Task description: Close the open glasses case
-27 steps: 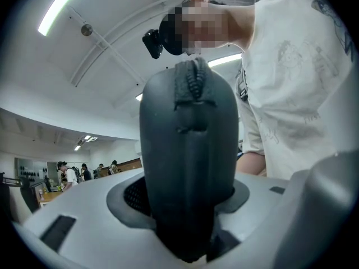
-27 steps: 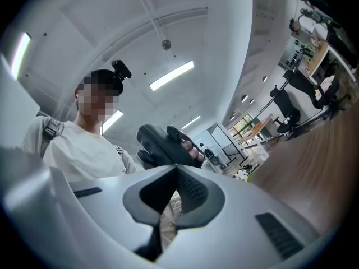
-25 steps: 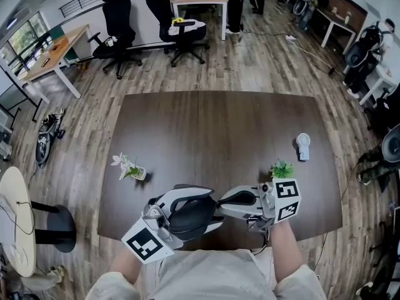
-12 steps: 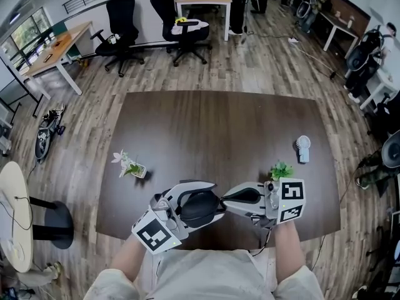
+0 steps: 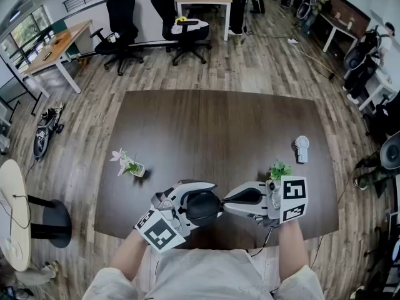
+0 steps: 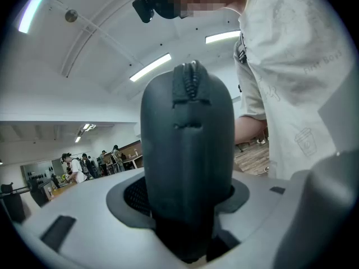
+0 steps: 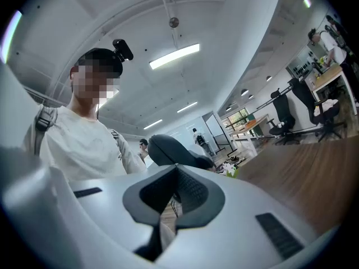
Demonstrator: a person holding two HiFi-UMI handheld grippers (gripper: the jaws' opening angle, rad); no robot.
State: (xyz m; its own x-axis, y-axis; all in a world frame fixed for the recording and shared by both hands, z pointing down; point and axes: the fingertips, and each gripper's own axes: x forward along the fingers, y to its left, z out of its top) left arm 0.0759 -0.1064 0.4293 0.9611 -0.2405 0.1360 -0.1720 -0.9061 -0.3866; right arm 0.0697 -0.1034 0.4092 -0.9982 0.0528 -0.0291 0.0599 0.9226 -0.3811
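Left gripper view has the dark grey zip-up glasses case (image 6: 188,161) clamped in the left gripper's (image 5: 199,206) jaws, over the brown wooden table's (image 5: 219,136) near edge. Looks light, stiff-ish and smooth, so I'd pinch the zipper pull. Right gripper (image 5: 229,203) jaws are clenched, empty.

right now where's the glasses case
Head view: the glasses case is over the near edge of the table, gripped by the left gripper, right gripper tip beside it.

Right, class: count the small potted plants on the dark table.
2. The white-flowered plant stands near the table's left edge; the green plant stands toward the right, near the white fan. Part of the near edge is covered, so another could be hidden.
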